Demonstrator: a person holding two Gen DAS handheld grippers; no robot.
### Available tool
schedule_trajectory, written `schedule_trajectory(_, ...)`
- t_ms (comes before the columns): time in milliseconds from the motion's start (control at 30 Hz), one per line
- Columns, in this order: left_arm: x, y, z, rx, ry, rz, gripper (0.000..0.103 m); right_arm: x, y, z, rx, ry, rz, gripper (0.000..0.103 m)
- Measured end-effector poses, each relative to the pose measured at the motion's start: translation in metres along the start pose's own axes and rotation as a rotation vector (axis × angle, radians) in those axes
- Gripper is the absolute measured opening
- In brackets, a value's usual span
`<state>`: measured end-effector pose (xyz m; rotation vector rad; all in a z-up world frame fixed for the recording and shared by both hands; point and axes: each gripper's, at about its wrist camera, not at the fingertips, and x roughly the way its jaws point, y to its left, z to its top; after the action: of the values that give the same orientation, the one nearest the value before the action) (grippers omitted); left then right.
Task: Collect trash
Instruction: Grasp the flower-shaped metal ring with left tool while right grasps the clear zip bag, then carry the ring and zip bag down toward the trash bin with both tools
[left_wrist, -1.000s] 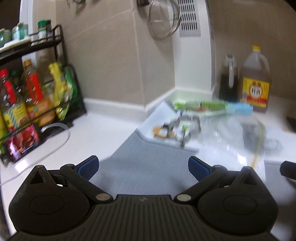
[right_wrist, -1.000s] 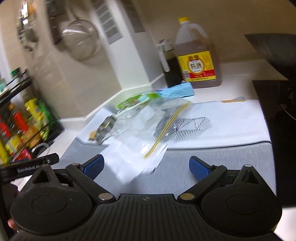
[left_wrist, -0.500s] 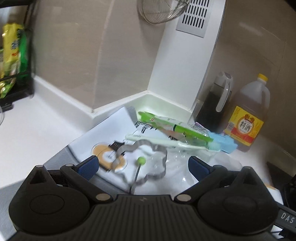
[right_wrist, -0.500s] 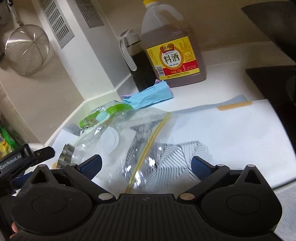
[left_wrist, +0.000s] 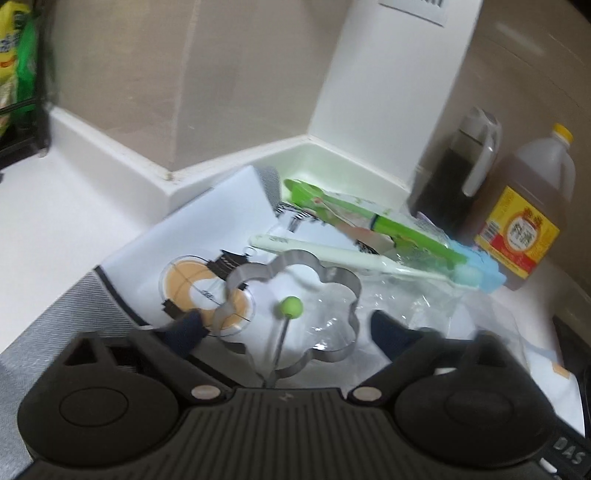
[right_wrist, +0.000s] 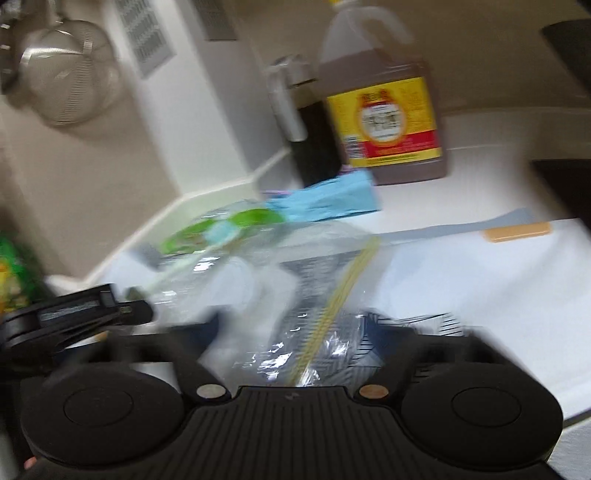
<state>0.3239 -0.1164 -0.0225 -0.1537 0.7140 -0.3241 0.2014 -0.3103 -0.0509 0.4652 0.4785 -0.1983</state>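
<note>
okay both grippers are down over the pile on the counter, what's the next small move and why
Probably finish closing the right gripper on the clear zip bag. Its jaws have just been closing with the bag's yellow zip strip between them, though blur hides whether the pads touch yet. The left gripper, also narrowing, straddles the flower-shaped metal egg ring without pressing it, so it can wait.

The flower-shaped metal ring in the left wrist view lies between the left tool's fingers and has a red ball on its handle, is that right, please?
Not quite: the ball is green, as the left wrist view shows. The flower-shaped metal ring does lie between the fingers of the left tool.
</note>
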Motion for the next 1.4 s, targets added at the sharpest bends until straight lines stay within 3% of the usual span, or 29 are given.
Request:
schedule_trajectory(33,-0.001,0.002,0.001,-0.011,0.002,-0.003,0.084,0.002,-0.001,0.000,0.013,0.018,0.019,0.027)
schedule_trajectory(100,-0.005,0.006,0.001,-0.033,-0.009,-0.003,0.083,0.002,-0.007,-0.002,0.049,0.032,0.052,0.014)
schedule_trajectory(133,-0.007,0.008,0.000,-0.031,-0.016,0.001,0.083,0.001,-0.011,-0.003,0.082,0.030,0.071,0.013)
schedule_trajectory(267,-0.018,0.010,-0.014,0.011,-0.049,0.012,0.083,-0.008,-0.028,-0.013,0.202,0.034,0.118,0.010)
schedule_trajectory(467,-0.040,0.017,-0.029,0.016,-0.057,-0.009,0.083,-0.031,-0.029,-0.028,0.222,0.023,0.121,0.010)
schedule_trajectory(633,-0.050,0.021,-0.028,0.018,-0.070,0.019,0.083,-0.042,-0.028,-0.032,0.231,0.006,0.114,0.009)
schedule_trajectory(867,-0.082,0.026,-0.012,0.014,-0.118,0.003,0.083,-0.080,-0.024,-0.022,0.189,-0.093,0.060,0.007)
schedule_trajectory(1100,-0.116,0.019,-0.025,0.064,-0.124,-0.001,0.083,-0.128,-0.032,-0.028,0.161,-0.213,0.005,0.007)
schedule_trajectory(1400,-0.178,0.016,-0.036,0.086,-0.169,-0.001,0.083,-0.180,-0.027,-0.011,0.077,-0.397,0.032,0.006)
